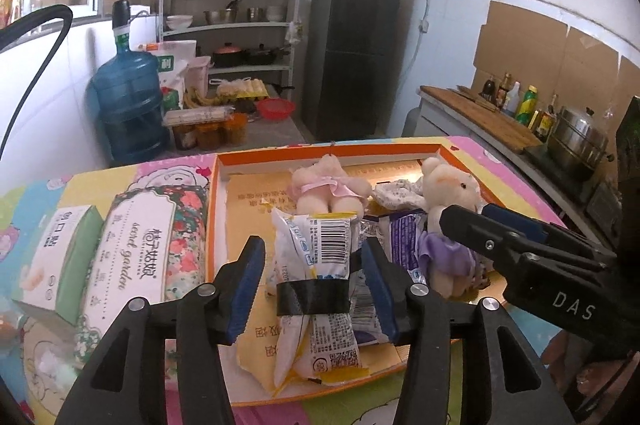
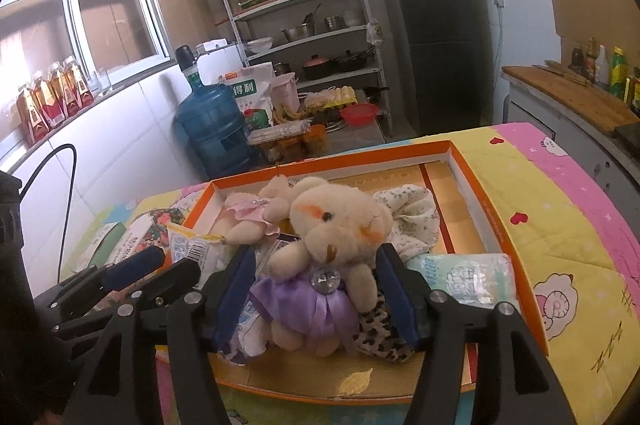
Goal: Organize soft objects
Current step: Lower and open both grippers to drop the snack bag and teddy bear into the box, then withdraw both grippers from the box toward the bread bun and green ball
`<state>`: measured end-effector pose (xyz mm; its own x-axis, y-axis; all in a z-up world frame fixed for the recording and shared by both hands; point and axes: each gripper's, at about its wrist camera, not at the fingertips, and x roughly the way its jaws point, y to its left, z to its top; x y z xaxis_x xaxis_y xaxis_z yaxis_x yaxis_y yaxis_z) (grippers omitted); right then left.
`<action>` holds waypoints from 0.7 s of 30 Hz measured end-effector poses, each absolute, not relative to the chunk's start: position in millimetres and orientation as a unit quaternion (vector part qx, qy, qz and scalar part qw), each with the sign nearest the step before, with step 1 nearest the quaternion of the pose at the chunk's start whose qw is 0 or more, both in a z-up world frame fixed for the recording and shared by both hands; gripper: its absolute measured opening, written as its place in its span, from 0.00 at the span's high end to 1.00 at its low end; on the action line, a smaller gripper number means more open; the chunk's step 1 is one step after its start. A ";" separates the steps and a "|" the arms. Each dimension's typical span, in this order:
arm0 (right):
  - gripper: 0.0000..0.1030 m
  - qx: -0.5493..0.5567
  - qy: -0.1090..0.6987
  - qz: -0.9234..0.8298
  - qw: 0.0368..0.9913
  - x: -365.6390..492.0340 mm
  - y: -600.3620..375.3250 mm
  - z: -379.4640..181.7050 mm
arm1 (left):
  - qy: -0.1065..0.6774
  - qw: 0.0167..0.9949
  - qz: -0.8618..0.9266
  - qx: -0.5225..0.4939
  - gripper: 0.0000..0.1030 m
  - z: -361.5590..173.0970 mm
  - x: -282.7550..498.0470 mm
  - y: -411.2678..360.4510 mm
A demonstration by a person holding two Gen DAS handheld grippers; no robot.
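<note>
While my left claw straddled the taped snack packets and my right claw the purple-dressed bear, both wide, inside the orange tray, I feared snagging neighbouring toys.

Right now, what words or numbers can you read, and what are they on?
"DAS": on the right tongs, on the black arm.
"secret garden": on the floral tissue pack.
"得利": on the white bag by the water jug.
Barcode digits and print on the taped snack packet: too small to read.
Gold characters on the orange tray: blurred.
</note>
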<state>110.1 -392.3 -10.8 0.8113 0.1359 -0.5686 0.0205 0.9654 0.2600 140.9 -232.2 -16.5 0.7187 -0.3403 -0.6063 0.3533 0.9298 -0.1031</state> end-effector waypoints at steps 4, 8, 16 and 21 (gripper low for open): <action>0.40 0.128 0.300 0.028 0.945 104.0 -390.2 -5.7 | 0.321 0.930 -0.181 0.010 0.49 -11.6 135.4 -226.8; 0.40 0.124 0.293 0.027 0.948 97.0 -386.1 1.4 | 0.316 0.932 -0.177 0.007 0.49 -4.8 129.8 -218.9; 0.40 0.113 0.285 0.032 0.951 85.0 -369.6 12.8 | 0.298 0.940 -0.165 0.019 0.49 7.6 112.8 -203.5; 0.40 0.107 0.281 0.038 0.953 76.5 -354.2 18.9 | 0.288 0.945 -0.155 0.016 0.49 14.8 103.2 -186.7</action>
<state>76.5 -354.2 18.9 0.8392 0.1332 -0.5273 -0.0124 0.9740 0.2263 103.2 -186.7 14.8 0.7859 -0.2834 -0.5496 0.3015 0.9516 -0.0596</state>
